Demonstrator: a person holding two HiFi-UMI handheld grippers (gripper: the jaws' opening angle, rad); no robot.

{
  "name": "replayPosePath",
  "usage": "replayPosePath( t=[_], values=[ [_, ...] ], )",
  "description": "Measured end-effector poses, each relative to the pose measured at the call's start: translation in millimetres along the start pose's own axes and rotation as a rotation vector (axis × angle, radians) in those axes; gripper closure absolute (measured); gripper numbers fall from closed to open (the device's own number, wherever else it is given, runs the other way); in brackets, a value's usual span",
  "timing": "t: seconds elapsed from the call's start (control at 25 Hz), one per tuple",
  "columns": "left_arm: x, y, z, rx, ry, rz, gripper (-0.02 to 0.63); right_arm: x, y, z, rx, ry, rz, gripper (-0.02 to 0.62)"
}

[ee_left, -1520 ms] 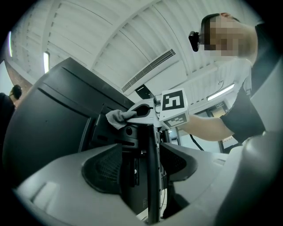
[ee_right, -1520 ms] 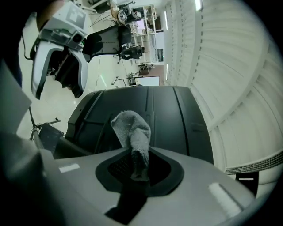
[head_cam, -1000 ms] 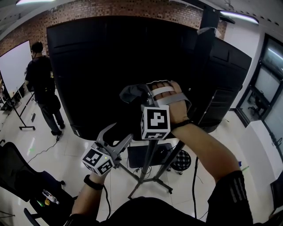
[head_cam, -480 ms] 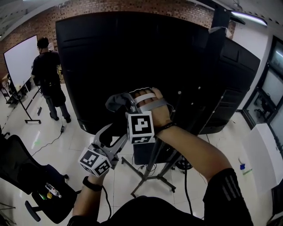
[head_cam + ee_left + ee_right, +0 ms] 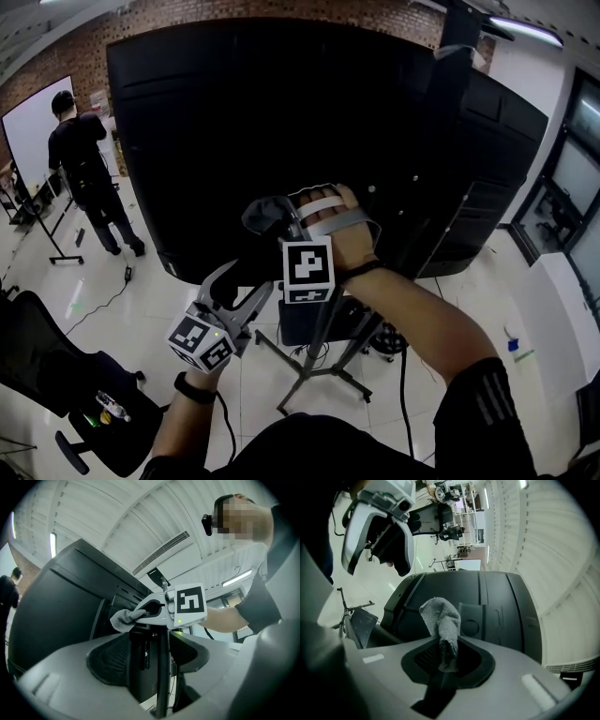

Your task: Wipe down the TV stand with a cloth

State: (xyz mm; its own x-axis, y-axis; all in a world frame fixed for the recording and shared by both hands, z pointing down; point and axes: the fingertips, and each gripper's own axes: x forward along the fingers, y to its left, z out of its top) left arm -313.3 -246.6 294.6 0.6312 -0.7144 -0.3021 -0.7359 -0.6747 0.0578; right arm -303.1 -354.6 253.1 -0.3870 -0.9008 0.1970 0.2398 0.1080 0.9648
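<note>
Only the right gripper view showed the grip itself: the right gripper (image 5: 442,660) had its jaws closed on the lower end of a crumpled grey terry cloth (image 5: 439,616). The bunched top of the cloth stood up in front of the large black television back panel (image 5: 497,606).

The head view gave the wider placing. The cloth (image 5: 264,214) was held near the panel's (image 5: 281,103) lower middle, though whether it touched could not be told. The left gripper (image 5: 242,286) hung lower, at the panel's bottom edge. Its own view showed the left gripper (image 5: 152,660) with jaws wide apart and holding nothing, and the pole of the black metal tripod stand (image 5: 161,677) was visible beyond the gap.

Far left in the head view, a person in dark clothes (image 5: 80,159) stood by a whiteboard (image 5: 28,131)
</note>
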Motion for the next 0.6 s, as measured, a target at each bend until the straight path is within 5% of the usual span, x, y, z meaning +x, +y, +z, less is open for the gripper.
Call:
replayPosePath(
  t=[0.36, 0.6],
  values=[
    [36.6, -26.8, -8.1, -0.015, 0.013, -0.096, 0.316, -12.5, 11.8, -48.8, -0.002, 0.111, 0.02, 0.537],
    [38.5, -33.6, -11.3, -0.019, 0.023, -0.104, 0.314, -34.6, 8.3, -38.4, 0.046, 0.019, -0.009, 0.537]
  ],
)
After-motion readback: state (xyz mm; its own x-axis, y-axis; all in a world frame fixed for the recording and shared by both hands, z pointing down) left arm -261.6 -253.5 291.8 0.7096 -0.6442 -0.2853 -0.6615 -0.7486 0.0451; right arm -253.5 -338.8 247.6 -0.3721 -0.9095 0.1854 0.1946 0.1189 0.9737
